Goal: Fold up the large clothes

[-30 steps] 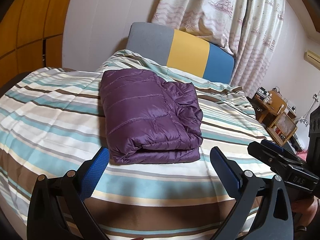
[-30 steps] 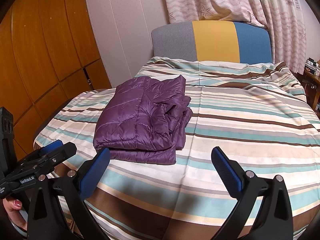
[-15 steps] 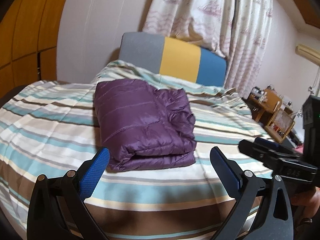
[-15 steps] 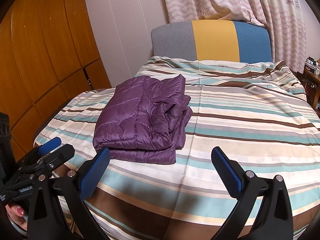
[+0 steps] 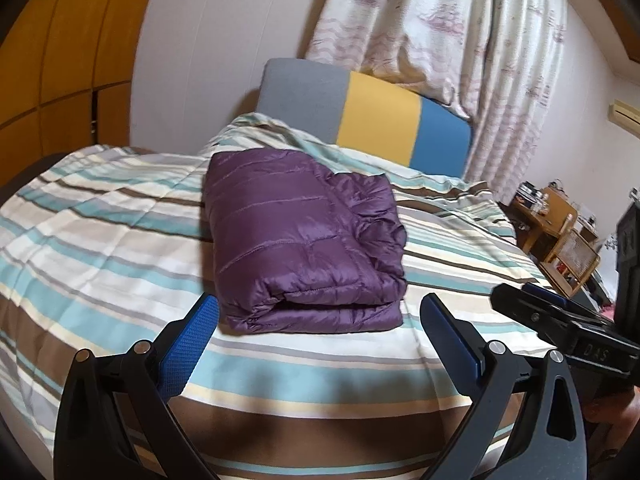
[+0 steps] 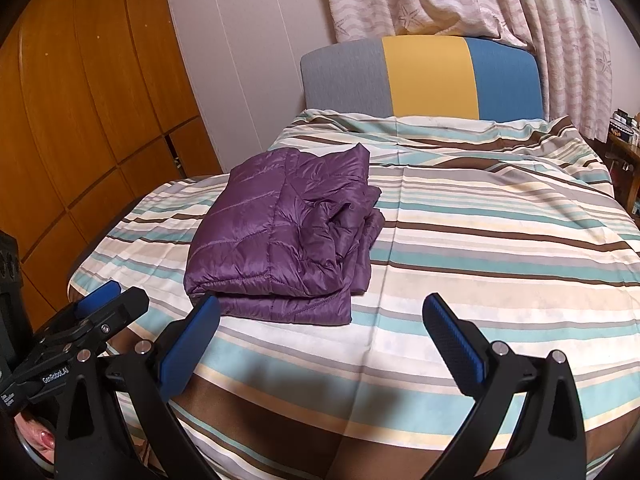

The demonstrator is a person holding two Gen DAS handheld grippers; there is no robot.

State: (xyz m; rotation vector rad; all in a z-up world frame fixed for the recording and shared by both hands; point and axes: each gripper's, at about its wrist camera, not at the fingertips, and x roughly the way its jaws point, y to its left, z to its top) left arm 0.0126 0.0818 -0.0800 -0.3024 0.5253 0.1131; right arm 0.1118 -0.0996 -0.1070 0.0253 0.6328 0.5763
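Left gripper (image 5: 320, 336), right gripper (image 6: 320, 338): fingers spread wide, empty, side by side.

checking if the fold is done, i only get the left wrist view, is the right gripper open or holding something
observer: the right gripper is open and empty, over the near edge of the bed.
operator: is the jacket's right side neat
observer: not quite. The jacket shows loose layers there, and the bottom one sticks out past the top.
operator: where's my gripper from there
observer: the left gripper is by the bed's near left corner, apart from the jacket.
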